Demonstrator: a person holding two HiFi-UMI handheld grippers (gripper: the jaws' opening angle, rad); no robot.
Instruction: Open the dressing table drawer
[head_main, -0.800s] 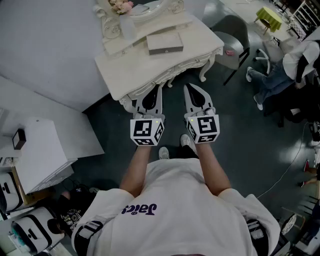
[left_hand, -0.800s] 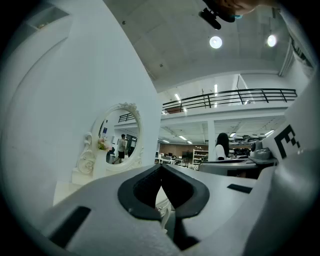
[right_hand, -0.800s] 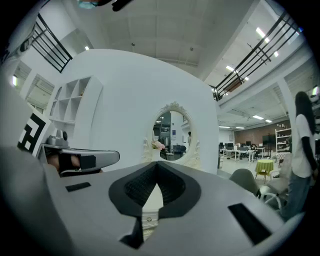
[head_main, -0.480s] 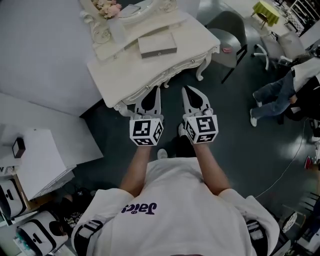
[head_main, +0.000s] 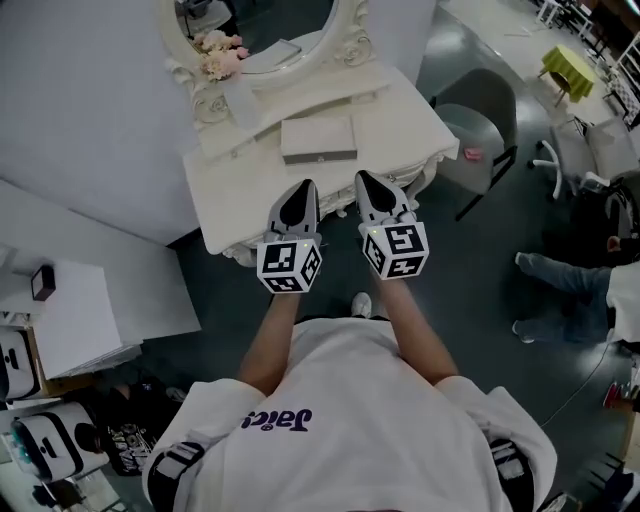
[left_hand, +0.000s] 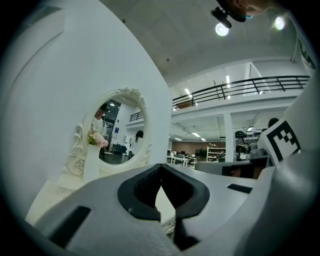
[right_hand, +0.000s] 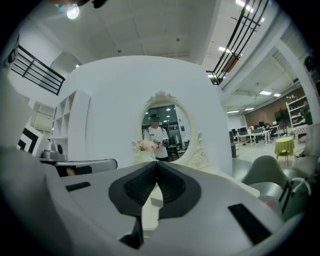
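Note:
The white dressing table (head_main: 240, 190) stands ahead of me, with an oval mirror (head_main: 270, 25), a bunch of pink flowers (head_main: 222, 55) and a flat box (head_main: 318, 140) on its top. My left gripper (head_main: 306, 187) and right gripper (head_main: 362, 178) are held level side by side, their tips over the table's front edge. Both are shut with nothing between the pads. The drawer front lies under that edge and is hidden in the head view. The left gripper (left_hand: 161, 168) faces the mirror (left_hand: 117, 132); the right gripper (right_hand: 157, 164) faces the mirror (right_hand: 167, 132) too.
A grey chair (head_main: 480, 120) stands right of the table. A white cabinet (head_main: 70, 310) sits to the left, with equipment on the floor below it. A seated person's legs (head_main: 560, 290) show at the far right. Behind the table is a white wall.
Both grippers have moved forward together toward the dressing table; their tips went from short of its front edge to over it. The jaws stayed shut.

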